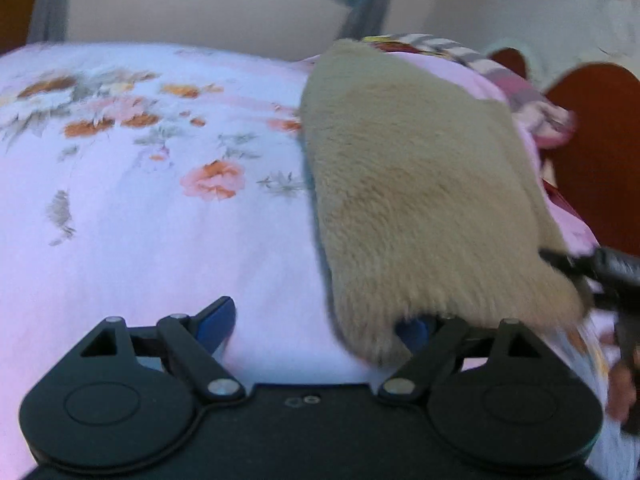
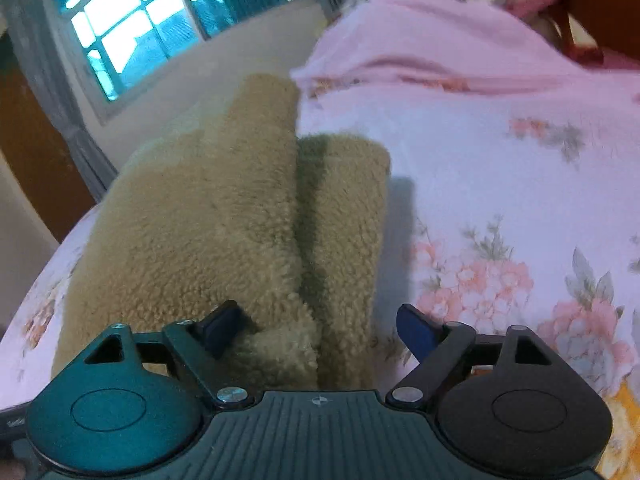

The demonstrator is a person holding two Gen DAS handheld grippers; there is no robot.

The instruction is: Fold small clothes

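And here's the tan fleecy garment [image 2: 240, 220], a small plush piece already doubled lengthwise, lying on the pink floral bedsheet [image 2: 500, 208]. That garment is our landmark. Its long axis runs straight away from the right gripper [image 2: 320, 332], near end to far end, with a fold seam down the middle.

The right gripper sits at the garment's near end, jaws spread wide, released; the left blue pad rests over the fleece, the right one clears its edge above the sheet. A tuft of the near hem bulges up between them, but nothing is pinched.

Over to the left gripper [image 1: 324, 320]: it's also released, jaws wide, standing at the garment's near left corner. Its right pad is tucked under the overhanging fleece edge; the other hovers over bare sheet.

My call: the right gripper is squarer on that near hem, so it's better placed to take it and carry it along the long axis toward the far end.

Labels, brands, writing? None readable anywhere.
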